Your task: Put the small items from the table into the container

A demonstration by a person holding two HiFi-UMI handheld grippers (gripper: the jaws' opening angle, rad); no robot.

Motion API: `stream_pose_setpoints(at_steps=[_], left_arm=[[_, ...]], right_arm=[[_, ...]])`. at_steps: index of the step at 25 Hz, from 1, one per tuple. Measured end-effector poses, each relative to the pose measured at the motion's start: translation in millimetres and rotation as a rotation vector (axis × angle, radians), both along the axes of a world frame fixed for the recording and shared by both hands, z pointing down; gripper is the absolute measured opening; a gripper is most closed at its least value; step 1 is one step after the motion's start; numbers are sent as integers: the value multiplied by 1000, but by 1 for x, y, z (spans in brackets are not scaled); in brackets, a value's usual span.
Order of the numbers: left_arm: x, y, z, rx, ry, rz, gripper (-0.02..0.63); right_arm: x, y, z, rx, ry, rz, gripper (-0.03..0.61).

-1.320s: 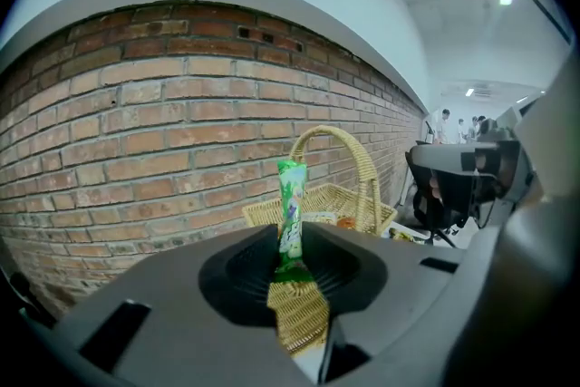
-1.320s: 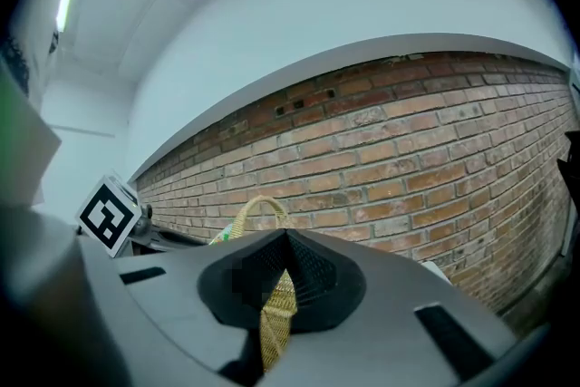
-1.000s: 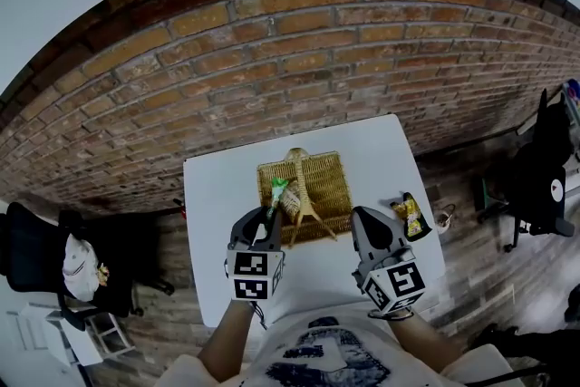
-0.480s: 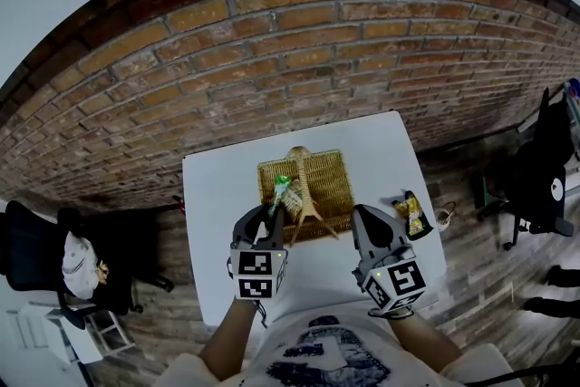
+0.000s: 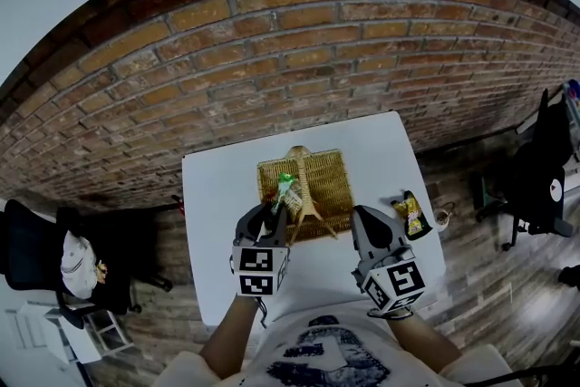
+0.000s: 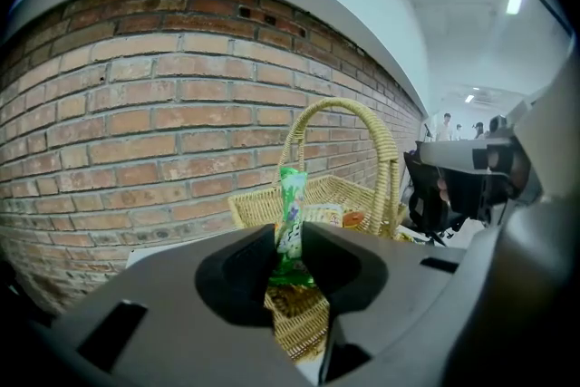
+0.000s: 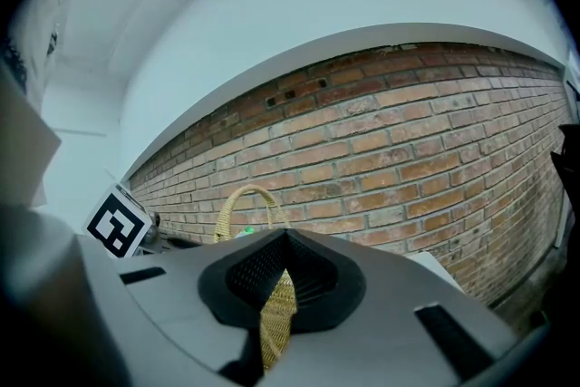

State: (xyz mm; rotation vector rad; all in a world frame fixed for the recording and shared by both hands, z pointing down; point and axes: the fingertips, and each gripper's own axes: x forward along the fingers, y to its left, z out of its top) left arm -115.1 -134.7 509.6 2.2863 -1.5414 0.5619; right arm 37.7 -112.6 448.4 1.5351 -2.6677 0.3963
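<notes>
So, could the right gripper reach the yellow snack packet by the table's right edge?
Probably yes: the right gripper is empty, and the yellow snack packet lies close beside it, nothing between.

I count one wicker basket (image 5: pixel 331 181) and one white table (image 5: pixel 217 213). Three snack packets: one green packet (image 5: pixel 285 187), one yellow-and-black packet (image 5: pixel 412 215), one pale packet (image 6: pixel 331 216). Two grippers: left gripper (image 5: pixel 274 211), right gripper (image 5: pixel 360 217).

1. Left gripper (image 6: pixel 290 256): jaws clamped on green packet (image 6: pixel 292 206), packet upright.
2. Wicker basket (image 6: pixel 245 206) just beyond, w/ handle arching above packet; other packets inside.
3. Brick wall (image 6: pixel 136 122) in bg.
</notes>
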Motion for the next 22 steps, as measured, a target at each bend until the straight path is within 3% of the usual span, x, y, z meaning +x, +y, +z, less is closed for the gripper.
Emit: stream_pose_setpoints(at_steps=[10, 22], left_arm=[[0, 0, -2, 5, 18, -7, 172], [-9, 17, -21, 56, 12, -40, 170]], right_arm=[[4, 1, 0, -3, -1, 10, 17], [-2, 13, -8, 18, -2, -20, 17]])
